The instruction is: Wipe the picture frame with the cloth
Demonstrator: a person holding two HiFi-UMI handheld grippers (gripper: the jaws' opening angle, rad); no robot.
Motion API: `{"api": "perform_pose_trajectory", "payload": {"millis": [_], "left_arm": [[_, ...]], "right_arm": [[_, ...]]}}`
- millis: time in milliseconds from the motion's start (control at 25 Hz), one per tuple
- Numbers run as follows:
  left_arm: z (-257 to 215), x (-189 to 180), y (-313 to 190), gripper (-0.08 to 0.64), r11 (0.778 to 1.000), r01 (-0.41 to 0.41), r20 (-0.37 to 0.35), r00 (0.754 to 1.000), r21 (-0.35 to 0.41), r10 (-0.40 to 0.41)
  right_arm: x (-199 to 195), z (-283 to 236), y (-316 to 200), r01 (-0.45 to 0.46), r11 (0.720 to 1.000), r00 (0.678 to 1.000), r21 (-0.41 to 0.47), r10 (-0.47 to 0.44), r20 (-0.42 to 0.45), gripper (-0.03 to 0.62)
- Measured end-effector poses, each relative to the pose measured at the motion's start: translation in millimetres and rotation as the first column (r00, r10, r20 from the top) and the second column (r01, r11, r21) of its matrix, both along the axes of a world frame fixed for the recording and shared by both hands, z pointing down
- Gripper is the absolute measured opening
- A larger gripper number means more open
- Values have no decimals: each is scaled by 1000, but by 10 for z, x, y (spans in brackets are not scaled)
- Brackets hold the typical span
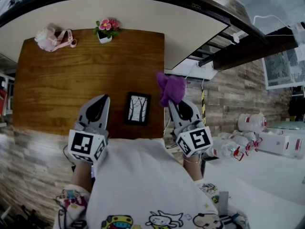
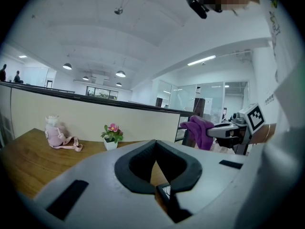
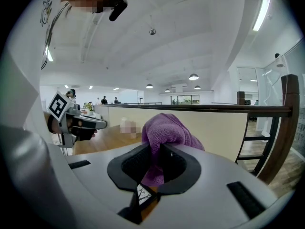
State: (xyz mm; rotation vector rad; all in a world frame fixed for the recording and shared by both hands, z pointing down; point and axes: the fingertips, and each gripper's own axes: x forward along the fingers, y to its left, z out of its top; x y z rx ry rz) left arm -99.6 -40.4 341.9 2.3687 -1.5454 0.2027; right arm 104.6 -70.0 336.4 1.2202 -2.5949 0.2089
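A small black picture frame (image 1: 138, 108) with a tree print lies flat near the front edge of the wooden table (image 1: 62, 85). My left gripper (image 1: 101, 99) hovers just left of the frame, shut with nothing in it. My right gripper (image 1: 172, 100) is to the frame's right, over the table's right edge, shut on a bunched purple cloth (image 1: 170, 87). In the right gripper view the cloth (image 3: 164, 132) bulges out above the closed jaws. From the left gripper view the cloth (image 2: 200, 130) shows at the right, in the other gripper.
A small potted pink flower (image 1: 106, 30) and a pink plush toy (image 1: 50, 38) stand at the table's far edge, against a cream partition wall (image 1: 143, 13). White bottles with red caps (image 1: 238, 144) lie on the floor at the right.
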Motion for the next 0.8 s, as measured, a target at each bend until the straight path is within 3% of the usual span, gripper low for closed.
{"api": "perform_pose_trajectory", "payload": {"millis": [800], "left_arm": [[95, -15, -107, 3, 998, -68, 39, 997, -17, 68]], "right_arm": [[29, 126, 86, -11, 1000, 1000, -28, 10, -13, 40]]}}
